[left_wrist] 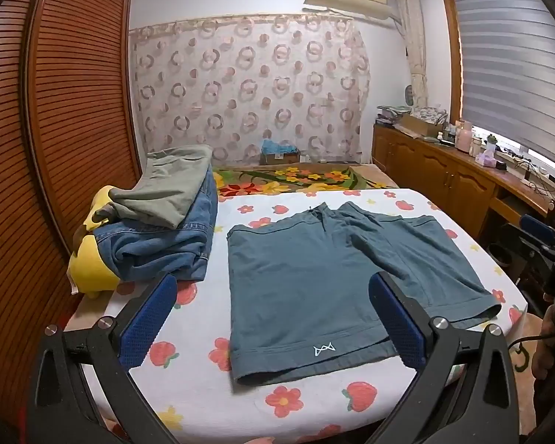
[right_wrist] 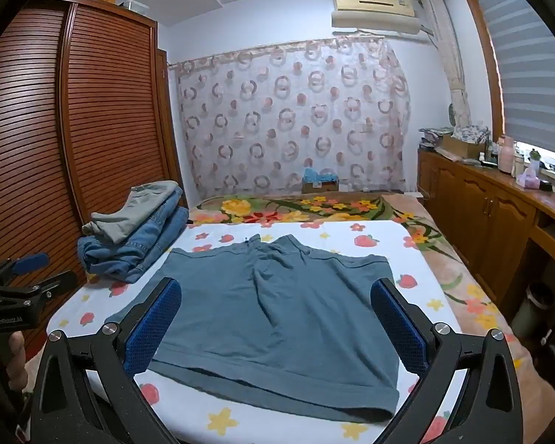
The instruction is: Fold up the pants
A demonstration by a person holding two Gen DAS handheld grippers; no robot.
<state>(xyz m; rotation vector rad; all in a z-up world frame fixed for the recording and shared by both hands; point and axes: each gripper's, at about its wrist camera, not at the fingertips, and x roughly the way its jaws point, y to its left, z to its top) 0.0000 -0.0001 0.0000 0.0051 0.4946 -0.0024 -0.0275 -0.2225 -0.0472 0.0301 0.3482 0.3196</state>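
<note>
While both the left gripper (left_wrist: pixel 272 322) and right gripper (right_wrist: pixel 277 323) gape empty, teal shorts (left_wrist: pixel 314 281) lie flat on the bed (left_wrist: pixel 203 388).

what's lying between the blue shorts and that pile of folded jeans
Nothing: in the left wrist view only bare strawberry-print sheet separates the shorts from the jeans pile.

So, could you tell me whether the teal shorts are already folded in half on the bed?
No, the teal shorts lie spread flat on the bed sheet, with both legs side by side.
</note>
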